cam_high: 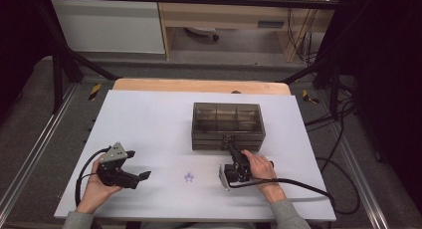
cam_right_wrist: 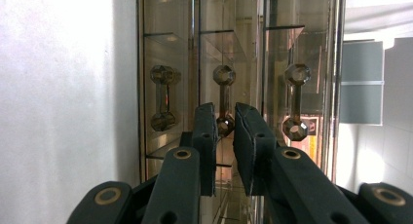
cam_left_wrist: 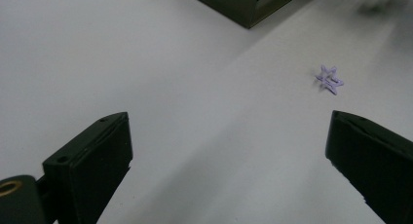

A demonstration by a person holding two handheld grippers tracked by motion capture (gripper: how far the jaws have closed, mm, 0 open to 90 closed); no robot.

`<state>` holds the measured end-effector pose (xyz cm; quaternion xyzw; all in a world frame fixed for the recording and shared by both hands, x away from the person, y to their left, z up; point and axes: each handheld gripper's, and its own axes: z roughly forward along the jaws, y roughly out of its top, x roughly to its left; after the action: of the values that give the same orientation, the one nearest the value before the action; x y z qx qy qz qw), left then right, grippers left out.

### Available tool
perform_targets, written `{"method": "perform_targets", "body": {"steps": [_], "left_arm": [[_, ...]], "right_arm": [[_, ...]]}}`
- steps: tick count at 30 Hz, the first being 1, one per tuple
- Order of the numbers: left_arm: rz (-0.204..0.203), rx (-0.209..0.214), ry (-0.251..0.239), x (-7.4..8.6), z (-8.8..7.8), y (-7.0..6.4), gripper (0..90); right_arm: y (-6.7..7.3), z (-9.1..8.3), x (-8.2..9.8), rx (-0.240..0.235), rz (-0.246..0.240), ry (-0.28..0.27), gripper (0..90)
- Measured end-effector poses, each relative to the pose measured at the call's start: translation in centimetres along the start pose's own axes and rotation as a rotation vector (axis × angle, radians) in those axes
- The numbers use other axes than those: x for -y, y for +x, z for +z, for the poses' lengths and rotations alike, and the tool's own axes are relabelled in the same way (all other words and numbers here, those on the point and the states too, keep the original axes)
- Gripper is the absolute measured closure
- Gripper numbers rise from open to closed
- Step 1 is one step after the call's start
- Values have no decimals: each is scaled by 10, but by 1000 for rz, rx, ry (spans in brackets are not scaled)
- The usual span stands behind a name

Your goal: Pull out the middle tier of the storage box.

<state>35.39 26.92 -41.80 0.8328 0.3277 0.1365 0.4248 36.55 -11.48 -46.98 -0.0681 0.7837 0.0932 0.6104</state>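
On the white table (cam_high: 149,119), the smoky drawer box (cam_high: 228,125) is sitting toward one o'clock, all drawers appearing closed, while the right gripper (cam_right_wrist: 225,124) is pinching the middle handle (cam_right_wrist: 224,98), pull pending, and the left gripper (cam_left_wrist: 229,151) is idling wide near a purple star (cam_left_wrist: 329,79).

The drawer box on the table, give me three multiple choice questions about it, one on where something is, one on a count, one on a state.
1. Where does the purple star lie?
A. on the white table between the two grippers
B. on top of the drawer box
C. inside a drawer

2. How many drawer handles show in the right gripper view?
A. one
B. three
C. five

3. How do the left gripper's jaws stand?
A. shut on the star
B. shut on a handle
C. open, with nothing between them

Key: 1 A, the star sits on bare table in front of the drawer box. 2 B, three handles side by side, the right gripper closing on the middle handle. 3 C, the jaws stand wide apart.
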Motion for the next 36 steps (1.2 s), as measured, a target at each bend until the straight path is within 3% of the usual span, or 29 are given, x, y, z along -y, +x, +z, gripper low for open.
{"method": "perform_targets", "body": {"steps": [15,36], "left_arm": [[0,-1,-1,0,0,0,28],[1,-1,-1,0,-1,0,28]], "right_arm": [[3,0,0,24,-14,-2,809],[1,-7,0,0,4,-16,811]]}}
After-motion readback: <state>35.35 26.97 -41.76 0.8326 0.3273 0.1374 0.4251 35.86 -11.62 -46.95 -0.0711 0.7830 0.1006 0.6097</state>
